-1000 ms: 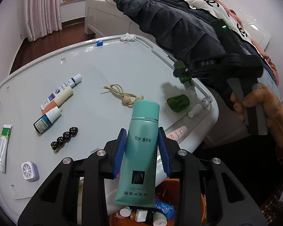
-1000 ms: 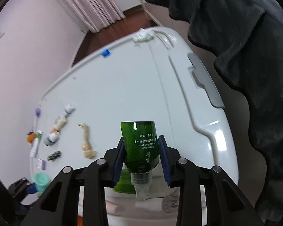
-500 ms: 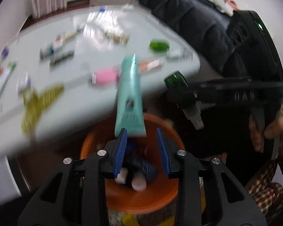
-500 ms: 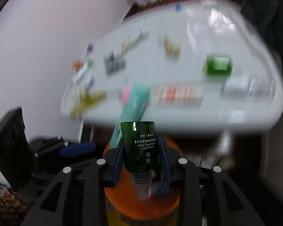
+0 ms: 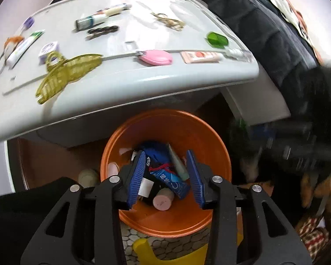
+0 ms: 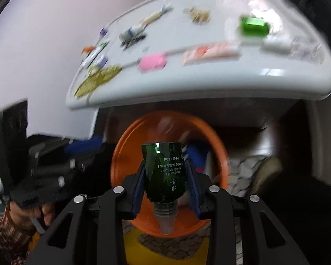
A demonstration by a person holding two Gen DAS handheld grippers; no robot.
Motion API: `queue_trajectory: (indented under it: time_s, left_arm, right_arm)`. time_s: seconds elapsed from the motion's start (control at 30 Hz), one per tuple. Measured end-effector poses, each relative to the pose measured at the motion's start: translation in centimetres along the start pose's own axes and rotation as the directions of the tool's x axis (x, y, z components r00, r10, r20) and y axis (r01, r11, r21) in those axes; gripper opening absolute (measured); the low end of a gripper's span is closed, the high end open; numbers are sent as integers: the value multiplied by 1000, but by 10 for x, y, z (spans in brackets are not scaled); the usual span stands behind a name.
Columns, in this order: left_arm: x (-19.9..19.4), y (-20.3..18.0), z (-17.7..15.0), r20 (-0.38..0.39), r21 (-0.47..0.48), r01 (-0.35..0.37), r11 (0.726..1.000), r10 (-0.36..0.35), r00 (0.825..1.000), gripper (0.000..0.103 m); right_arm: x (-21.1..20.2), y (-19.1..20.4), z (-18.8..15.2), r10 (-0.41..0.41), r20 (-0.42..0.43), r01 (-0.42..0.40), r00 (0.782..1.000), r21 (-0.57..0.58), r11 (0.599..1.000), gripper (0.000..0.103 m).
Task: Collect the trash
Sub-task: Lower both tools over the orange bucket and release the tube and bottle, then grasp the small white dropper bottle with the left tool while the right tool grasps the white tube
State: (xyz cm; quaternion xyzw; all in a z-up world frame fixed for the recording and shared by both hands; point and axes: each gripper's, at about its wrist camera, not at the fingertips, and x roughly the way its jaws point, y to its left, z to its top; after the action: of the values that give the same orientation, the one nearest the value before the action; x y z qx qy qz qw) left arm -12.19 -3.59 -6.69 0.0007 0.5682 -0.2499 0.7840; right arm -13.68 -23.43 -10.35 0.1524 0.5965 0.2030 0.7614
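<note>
Above orange bin (image 6: 125, 154), dark-green bottle (image 6: 165, 172)

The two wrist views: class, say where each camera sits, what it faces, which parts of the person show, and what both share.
Left wrist: on the open left gripper, looking down into the orange bin; blurred right hand at right.
Right wrist: on the right gripper, shut on the green bottle above the bin; left hand at lower left.
Shared: bin, white table.
</note>
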Motion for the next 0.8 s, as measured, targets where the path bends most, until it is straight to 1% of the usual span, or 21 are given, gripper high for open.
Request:
queue_trajectory:
  time_s: [0.03,0.07,0.1,0.13,0.2,0.3,0.33,0.37,0.43,0.5,0.53,0.6,0.63,0.67,0.73,0.77,0.8]
  left_arm:
    - [-3,4,2,11,-19,-5,1000,6,1000,44]
    - [-7,7,4,30,-35,-8,999,9,1000,45]
    - [-9,9,5,43,-42,-6,999,7,999,45]
    - [-16,13,9,67,-49,-4,999,7,998,46]
    - [-27,19,14,106,-57,-16,998,22,994,49]
    - [-44,35,36,163,-64,-45,997,55,985,50]
    - [-52,42,51,184,-61,-51,997,62,981,50]
    - [-57,46,67,200,-41,-48,998,55,978,51]
    - [-59,48,94,222,32,-71,997,62,973,51]
    - [-49,49,121,191,133,-76,988,49,980,51]
    - [-40,52,137,182,177,-83,981,50,982,51]
    - [-22,60,159,139,225,-47,973,16,990,51]
    - [-9,67,174,134,231,-82,970,52,990,51]
    - [-2,69,178,137,243,-114,963,82,987,51]
    - [14,78,192,142,268,-157,951,122,982,51]
    - [23,83,199,142,267,-180,947,146,979,51]
    - [28,86,203,133,266,-174,948,143,981,51]
  right_arm:
    - [7,1,-5,3,-29,-3,1000,-5,1000,42]
    - [12,2,-7,6,-44,-6,999,-5,1000,64]
    - [21,4,-10,3,-75,-3,997,1,1000,74]
    - [26,5,-11,-1,-92,1,996,7,1000,78]
    - [24,7,-7,9,-83,-8,997,10,1000,78]
    - [-5,11,15,23,0,-23,1000,10,1000,78]
    - [-19,13,26,24,39,-25,999,1,1000,81]
    - [-33,16,36,24,80,-24,996,-7,1000,86]
    - [-65,27,69,25,176,-18,984,-41,999,87]
    - [-85,35,99,28,246,-16,969,-53,998,88]
    - [-95,38,114,44,281,-29,959,-58,998,89]
    - [-110,44,136,79,341,-59,937,-70,996,90]
    - [-115,47,144,91,368,-67,925,-77,995,92]
    - [-119,48,150,99,392,-71,914,-87,994,93]
    - [-118,52,155,93,433,-47,897,-114,992,94]
    - [-112,51,155,70,438,-15,896,-127,992,94]
    - [-106,51,157,54,434,5,899,-132,991,94]
